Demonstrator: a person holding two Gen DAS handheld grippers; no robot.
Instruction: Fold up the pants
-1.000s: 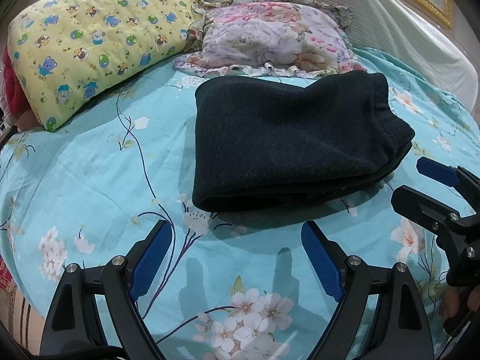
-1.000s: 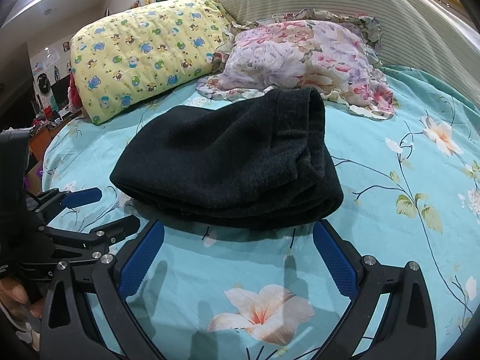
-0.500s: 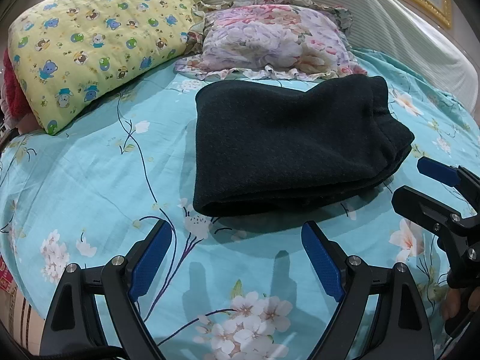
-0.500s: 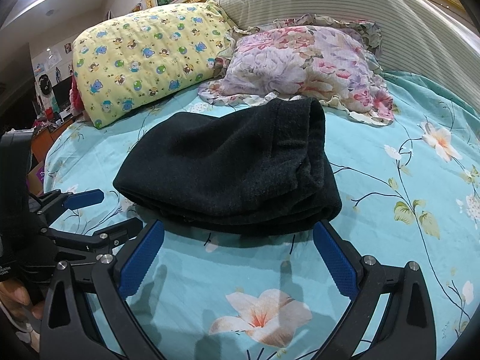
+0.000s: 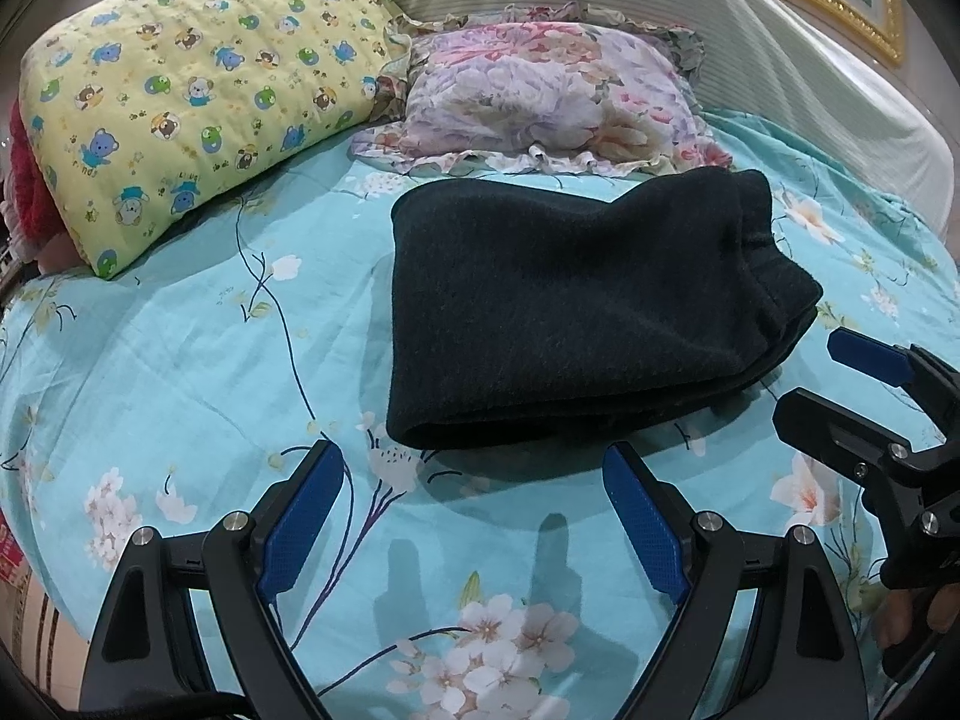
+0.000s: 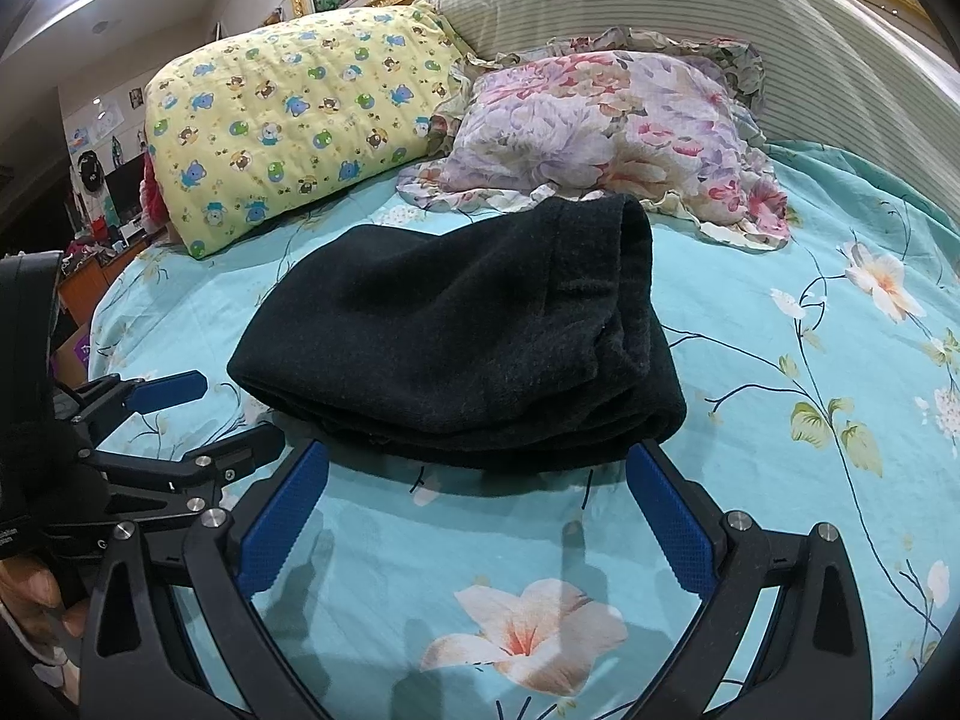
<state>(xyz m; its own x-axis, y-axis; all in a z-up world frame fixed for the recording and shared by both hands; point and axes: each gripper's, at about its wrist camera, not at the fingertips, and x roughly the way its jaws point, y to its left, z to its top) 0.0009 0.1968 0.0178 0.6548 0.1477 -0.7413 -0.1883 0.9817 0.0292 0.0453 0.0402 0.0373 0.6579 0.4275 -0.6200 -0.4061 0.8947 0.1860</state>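
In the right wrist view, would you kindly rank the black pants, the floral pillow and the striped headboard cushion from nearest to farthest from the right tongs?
From the right tongs:
1. Black pants, folded, directly ahead on the sheet.
2. Floral pillow, behind the pants, slightly right.
3. Striped headboard cushion, farthest, along the back.

Bed, turquoise floral sheet [image 5: 180,360]: folded black pants [image 5: 570,312] mid-sheet; yellow pillow [image 5: 198,114], floral pillow [image 5: 540,102] behind.

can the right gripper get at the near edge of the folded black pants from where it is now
Probably yes. The right gripper is open and empty, facing the pants, whose near edge lies just ahead of its fingertips on the bedsheet. Nothing lies between them, and the left gripper sits off to the side.
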